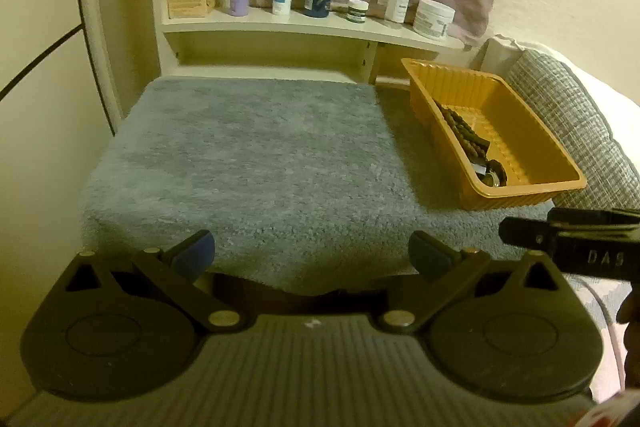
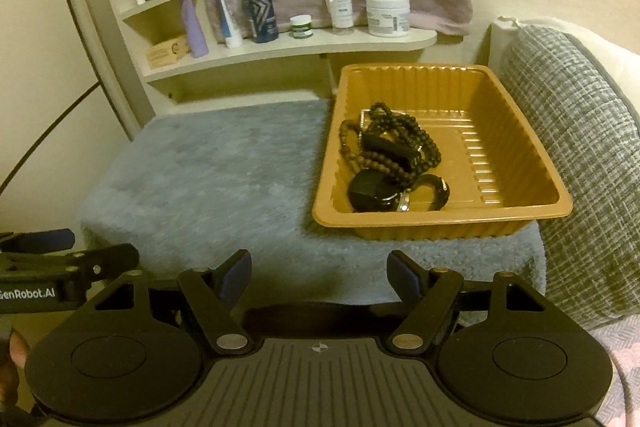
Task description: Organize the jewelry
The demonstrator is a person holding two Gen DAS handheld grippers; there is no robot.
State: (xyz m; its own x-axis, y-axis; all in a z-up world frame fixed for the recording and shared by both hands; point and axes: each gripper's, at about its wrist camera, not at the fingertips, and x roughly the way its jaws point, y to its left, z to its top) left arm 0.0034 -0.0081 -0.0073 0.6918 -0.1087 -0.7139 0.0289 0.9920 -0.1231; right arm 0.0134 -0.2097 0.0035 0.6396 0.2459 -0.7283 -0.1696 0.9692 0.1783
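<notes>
A: Where is the jewelry found?

B: A tangle of dark beaded strands (image 2: 394, 143) and a black round-faced wristwatch (image 2: 376, 193) are seen piled in the ribbed orange plastic tray (image 2: 520, 131), toward its left half. The tray is set on the right part of the grey fluffy mat (image 2: 208, 187), just beside a grey woven cushion (image 2: 580, 155).

A: How is the tray placed relative to each claw?

B: From the right gripper (image 2: 319, 275) it lies ahead and slightly to the right, with the pile almost straight in front. From the left gripper (image 1: 311, 253) it is seen well off to the right, its long axis running away from the camera, and only part of the contents is shown over the near wall.

A: And the claws themselves?

B: Both are held spread, with nothing between the blue pads (image 2: 236, 273). Neither is touching the mat or the tray.

A: Which is better placed?

B: The right one is judged nearer; a short advance forward over the near rim would be called for.
</notes>
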